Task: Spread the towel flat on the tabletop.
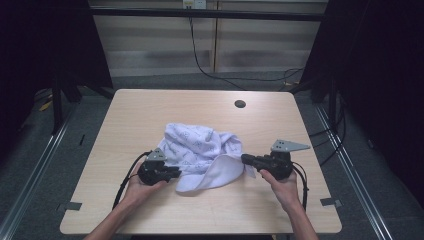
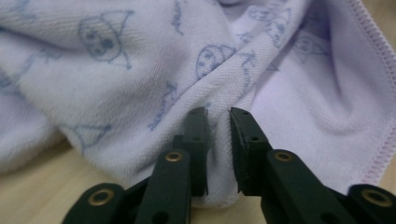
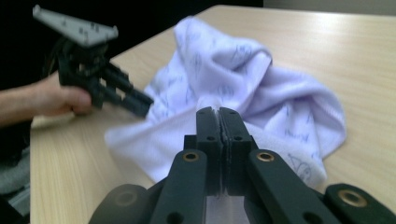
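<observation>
Now, nearest first:
Forearms: two bare forearms come in from the bottom edge of the high view, each hand wrapped around a black gripper low over the table.
Left gripper (image 1: 176,173): it sits at the towel's near-left edge and points to the right across the table. In the left gripper view its jaws stand a narrow gap apart with a fold of towel between them; whether the pads already press on the fold I cannot tell.
Right gripper (image 1: 245,158): it sits at the towel's right edge and points left. In the right gripper view its jaws are pressed tight together, with a thin strip of white cloth caught between the pads, so it grips the towel's edge.
Grey plates: a three-cornered plate sits on top of each gripper; the right one juts out to the right.
Towel (image 1: 200,150): a white towel with a faint blue print and a stitched hem lies crumpled on the table between the two grippers, slightly nearer than the table's middle. One smooth corner flap spreads toward the near edge.
Table (image 1: 150,110): light wood, with rounded corners.
Cable hole (image 1: 240,104): a small dark round hole lies beyond the towel, near the far edge.
</observation>
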A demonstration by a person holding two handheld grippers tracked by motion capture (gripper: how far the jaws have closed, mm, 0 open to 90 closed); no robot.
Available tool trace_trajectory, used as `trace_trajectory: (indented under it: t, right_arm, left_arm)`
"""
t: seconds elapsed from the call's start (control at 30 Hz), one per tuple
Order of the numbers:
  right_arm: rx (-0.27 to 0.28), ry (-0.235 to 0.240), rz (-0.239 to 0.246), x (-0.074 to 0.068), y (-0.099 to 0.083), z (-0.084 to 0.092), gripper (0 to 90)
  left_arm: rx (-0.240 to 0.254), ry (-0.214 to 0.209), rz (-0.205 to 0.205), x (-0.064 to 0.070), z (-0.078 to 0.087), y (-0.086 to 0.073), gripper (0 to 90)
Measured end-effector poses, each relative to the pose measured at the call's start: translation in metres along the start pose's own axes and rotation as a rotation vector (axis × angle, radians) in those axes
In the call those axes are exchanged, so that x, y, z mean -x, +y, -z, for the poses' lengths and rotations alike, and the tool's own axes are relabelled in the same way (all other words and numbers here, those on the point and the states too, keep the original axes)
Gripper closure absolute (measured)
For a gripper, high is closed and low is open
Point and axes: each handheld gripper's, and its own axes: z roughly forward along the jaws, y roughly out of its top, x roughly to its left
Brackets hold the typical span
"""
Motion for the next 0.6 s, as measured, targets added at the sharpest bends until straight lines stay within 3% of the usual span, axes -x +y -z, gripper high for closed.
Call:
trace_trajectory:
  t: [0.03,0.17,0.3,0.33,0.4,0.47,0.6]
  right_arm:
    - [-0.013,-0.002,0.001,-0.001,-0.003,0.001,87.8]
    - [-0.064,0.016,0.011,-0.008,-0.015,0.002,87.6]
    - [-0.127,0.034,0.019,-0.016,-0.030,0.004,86.2]
    - [-0.136,0.044,0.016,-0.018,-0.034,0.004,85.4]
    - [-0.175,0.067,0.014,-0.022,-0.042,0.005,79.7]
    - [-0.195,0.071,0.012,-0.026,-0.048,0.008,74.5]
    - [-0.162,0.074,-0.003,-0.025,-0.048,0.016,70.0]
  left_arm:
    - [-0.001,0.018,0.014,-0.005,0.004,-0.002,80.6]
    - [0.030,0.011,0.037,-0.014,0.021,-0.008,84.6]
    - [0.113,-0.042,0.037,-0.007,0.048,-0.011,80.2]
    - [0.132,-0.076,0.030,-0.002,0.053,-0.012,79.2]
    - [0.142,-0.085,0.014,0.004,0.057,-0.014,75.7]
    - [0.150,-0.123,0.008,0.011,0.060,-0.016,74.0]
    - [0.120,-0.150,-0.003,0.013,0.051,-0.017,72.6]
